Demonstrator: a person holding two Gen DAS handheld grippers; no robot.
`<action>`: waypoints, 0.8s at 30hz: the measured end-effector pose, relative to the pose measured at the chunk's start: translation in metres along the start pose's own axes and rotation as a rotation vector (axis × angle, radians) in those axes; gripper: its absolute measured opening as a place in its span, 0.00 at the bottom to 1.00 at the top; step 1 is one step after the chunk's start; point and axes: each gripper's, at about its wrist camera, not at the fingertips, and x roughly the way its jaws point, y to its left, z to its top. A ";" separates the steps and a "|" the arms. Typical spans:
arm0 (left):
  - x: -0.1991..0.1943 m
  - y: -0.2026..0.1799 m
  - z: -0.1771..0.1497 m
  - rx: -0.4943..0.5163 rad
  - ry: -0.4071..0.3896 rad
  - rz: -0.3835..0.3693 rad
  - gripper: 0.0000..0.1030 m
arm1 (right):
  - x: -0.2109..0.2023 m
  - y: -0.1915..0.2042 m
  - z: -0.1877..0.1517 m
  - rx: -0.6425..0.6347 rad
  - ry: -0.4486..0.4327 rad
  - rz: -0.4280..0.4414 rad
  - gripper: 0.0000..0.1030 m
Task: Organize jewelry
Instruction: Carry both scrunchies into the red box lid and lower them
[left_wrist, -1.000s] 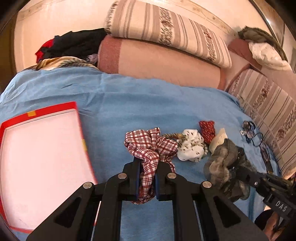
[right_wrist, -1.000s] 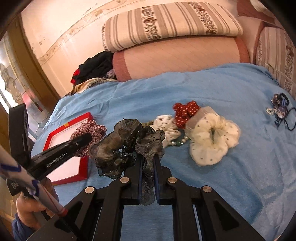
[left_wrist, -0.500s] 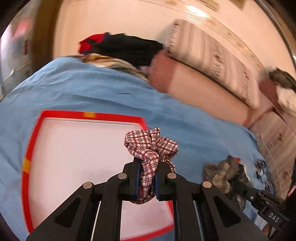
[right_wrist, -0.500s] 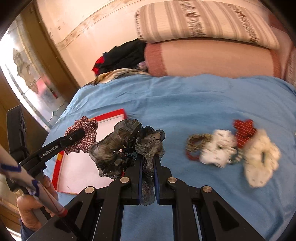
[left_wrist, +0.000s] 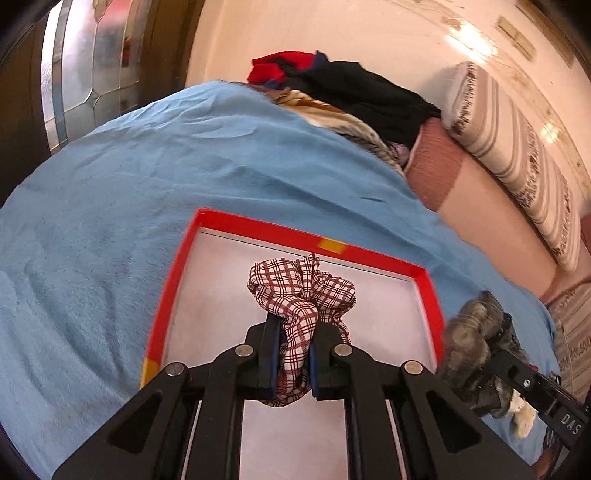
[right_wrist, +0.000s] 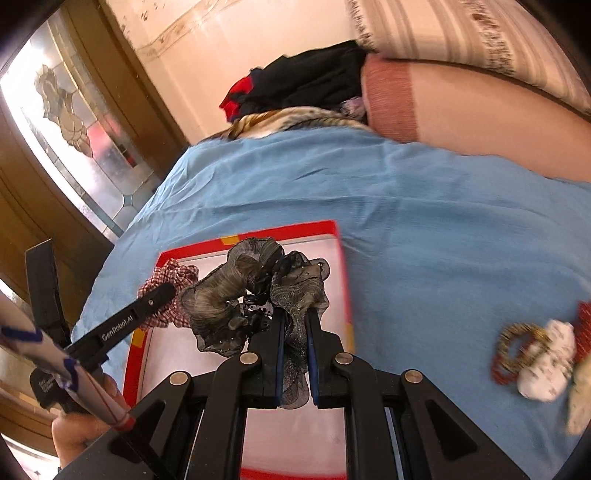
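Note:
My left gripper (left_wrist: 291, 325) is shut on a red-and-white plaid scrunchie (left_wrist: 301, 291) and holds it over the white floor of a red-rimmed tray (left_wrist: 306, 236) on the blue bedspread. My right gripper (right_wrist: 293, 314) is shut on a grey sheer scrunchie (right_wrist: 236, 291) and holds it over the same tray (right_wrist: 343, 280), near its right rim. The left gripper with the plaid scrunchie (right_wrist: 166, 277) shows at the left of the right wrist view. The grey scrunchie (left_wrist: 469, 339) shows at the right of the left wrist view.
More scrunchies (right_wrist: 543, 362) and a beaded band (right_wrist: 513, 347) lie on the blue bedspread (right_wrist: 424, 229) to the right of the tray. Striped and pink bolsters (left_wrist: 517, 147) and a heap of dark clothes (left_wrist: 351, 88) line the far side. A glazed wooden door (right_wrist: 74, 122) stands at the left.
Both grippers have swung left from the scrunchie pile, each carrying its scrunchie, and now hang over the red tray. The pile has slid to the right edge of the right wrist view.

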 end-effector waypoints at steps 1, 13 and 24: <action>0.001 0.004 0.001 -0.004 -0.003 0.008 0.11 | 0.007 0.003 0.003 -0.002 0.006 -0.002 0.11; 0.030 0.010 0.009 -0.022 0.020 0.022 0.11 | 0.078 0.021 0.029 0.025 0.081 -0.006 0.11; 0.027 0.007 0.009 -0.039 0.005 0.080 0.48 | 0.073 0.019 0.023 -0.007 0.039 -0.036 0.48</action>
